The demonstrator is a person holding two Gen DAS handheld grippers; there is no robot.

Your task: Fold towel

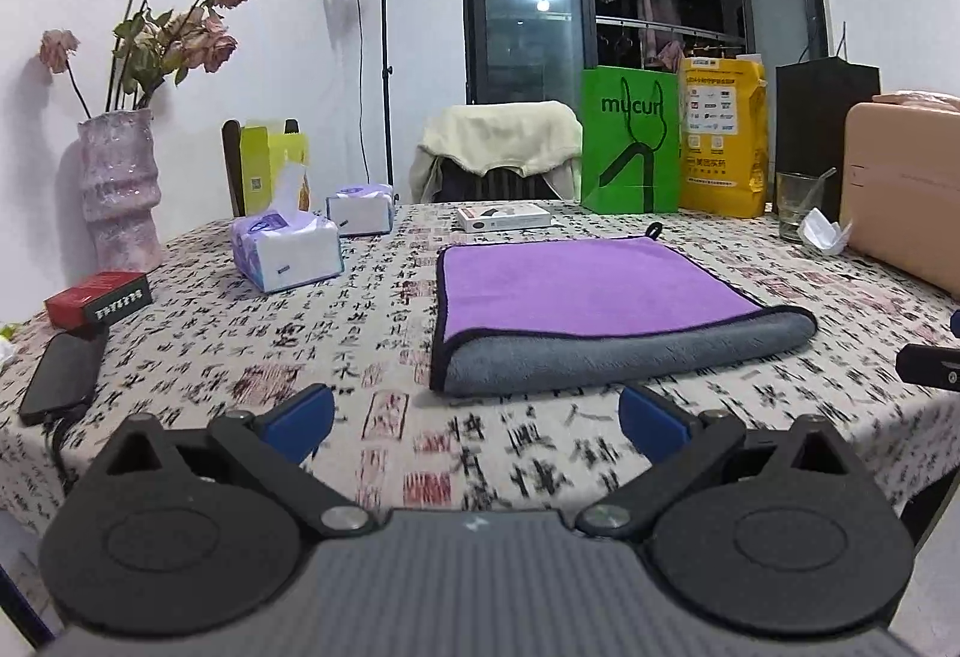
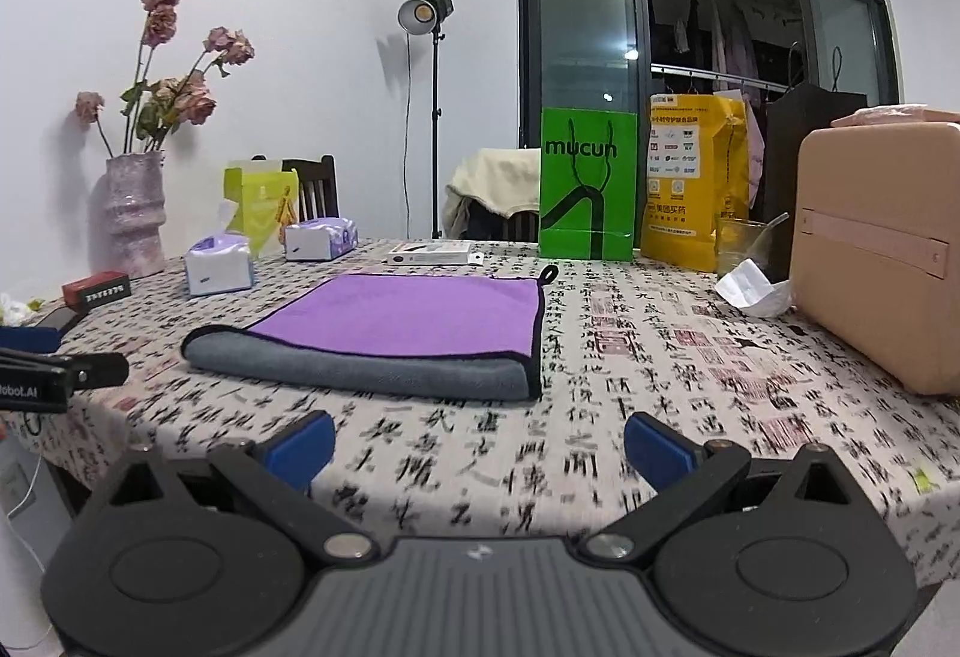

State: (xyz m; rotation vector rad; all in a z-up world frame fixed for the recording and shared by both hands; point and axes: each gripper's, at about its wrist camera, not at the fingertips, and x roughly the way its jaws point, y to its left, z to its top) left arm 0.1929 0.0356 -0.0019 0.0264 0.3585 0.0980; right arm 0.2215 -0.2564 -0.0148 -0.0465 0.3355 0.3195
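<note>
Left wrist: towel [image 1: 591,291] ahead-right of my left gripper [image 1: 477,420], folded once on surface [image 1: 372,333]. Both grippers wide open, empty. Risk: right gripper [image 2: 479,447] pinching only top layer, fold slipping.

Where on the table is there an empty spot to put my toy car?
Bare cloth lies between the folded purple-and-grey towel and the open tissue pack, and between the towel and the peach plastic case. Along the far edge it is crowded: green paper bag, yellow bag, glass, white flat box.
</note>
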